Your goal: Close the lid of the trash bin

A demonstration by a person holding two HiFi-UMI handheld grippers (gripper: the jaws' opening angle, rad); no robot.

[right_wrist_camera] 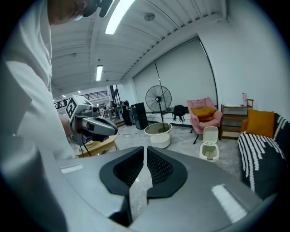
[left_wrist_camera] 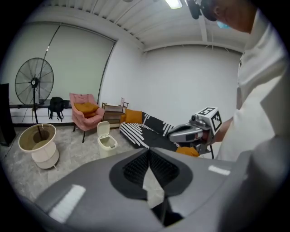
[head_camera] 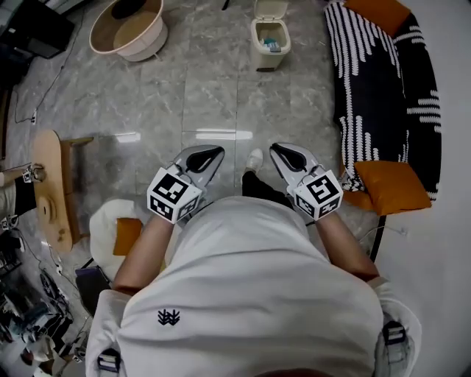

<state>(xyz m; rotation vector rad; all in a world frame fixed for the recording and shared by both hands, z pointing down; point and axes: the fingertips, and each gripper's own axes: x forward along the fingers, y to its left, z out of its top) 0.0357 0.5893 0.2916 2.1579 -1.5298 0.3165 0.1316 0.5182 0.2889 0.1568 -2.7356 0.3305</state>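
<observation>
A small cream trash bin [head_camera: 270, 40] stands on the grey floor far ahead of me, its lid [head_camera: 270, 9] tipped up and back, something bluish inside. The left gripper view has the bin [left_wrist_camera: 106, 141] at mid-left, and the right gripper view has it [right_wrist_camera: 210, 151] at the right. My left gripper [head_camera: 208, 156] and right gripper [head_camera: 287, 154] are held side by side close to my body, well short of the bin. Both are shut with nothing between the jaws. In its own view each gripper [left_wrist_camera: 148, 152] [right_wrist_camera: 145, 152] points out over the floor.
A round beige tub [head_camera: 131, 28] stands at the far left. A sofa with a black-and-white striped throw [head_camera: 379, 88] and an orange cushion [head_camera: 388, 188] runs along the right. A wooden side table [head_camera: 51, 191] is at the left; a pink armchair [left_wrist_camera: 86, 111] and a fan [left_wrist_camera: 34, 84] stand behind the bin.
</observation>
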